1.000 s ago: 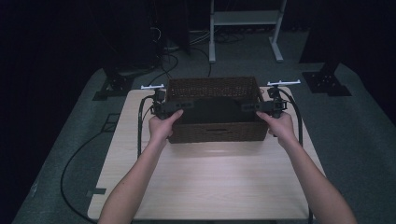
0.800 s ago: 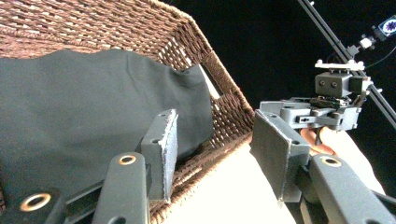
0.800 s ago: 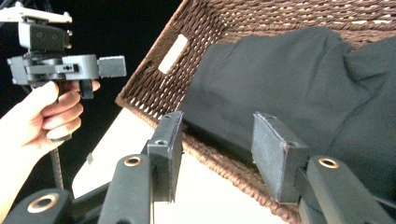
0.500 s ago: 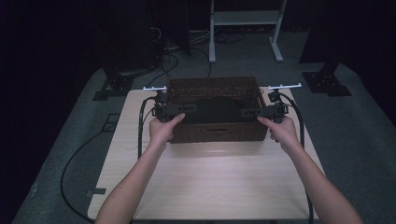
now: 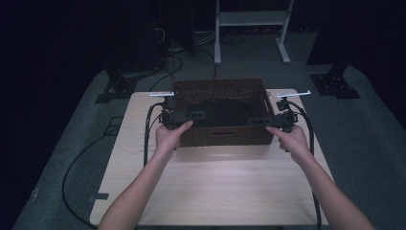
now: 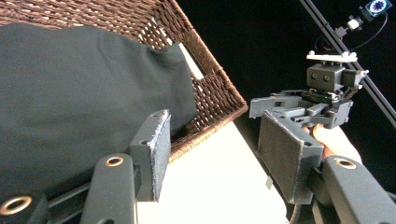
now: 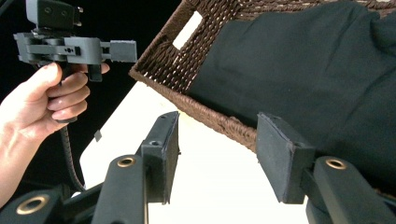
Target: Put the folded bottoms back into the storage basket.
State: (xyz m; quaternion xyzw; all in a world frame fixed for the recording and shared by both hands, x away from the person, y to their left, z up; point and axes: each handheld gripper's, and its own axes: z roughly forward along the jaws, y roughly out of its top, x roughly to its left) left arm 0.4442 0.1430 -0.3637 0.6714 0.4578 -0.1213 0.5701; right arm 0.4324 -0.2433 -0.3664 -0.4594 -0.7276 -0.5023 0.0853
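Observation:
A brown wicker basket (image 5: 261, 98) stands at the far middle of the pale wooden table (image 5: 225, 182), with a black cloth (image 5: 222, 112) lying inside. My left gripper (image 5: 198, 115) hovers at the basket's front left corner, and my right gripper (image 5: 253, 120) at its front right corner, both pointing inward. In the left gripper view the jaws (image 6: 219, 158) are open over the table beside the basket rim (image 6: 219, 93). In the right gripper view the jaws (image 7: 224, 154) are open with the basket rim (image 7: 205, 116) just beyond the gap. Both pairs have just been opening, and no pad presses on anything.
Cables (image 5: 148, 129) trail from each gripper over the table's sides. A white metal stand (image 5: 249, 28) and dark tripod feet (image 5: 335, 84) are on the floor behind the table. The near half of the table is bare wood.
The right hand has drawn slightly back and outward from the basket's front right corner. The left hand and the basket have stayed put.

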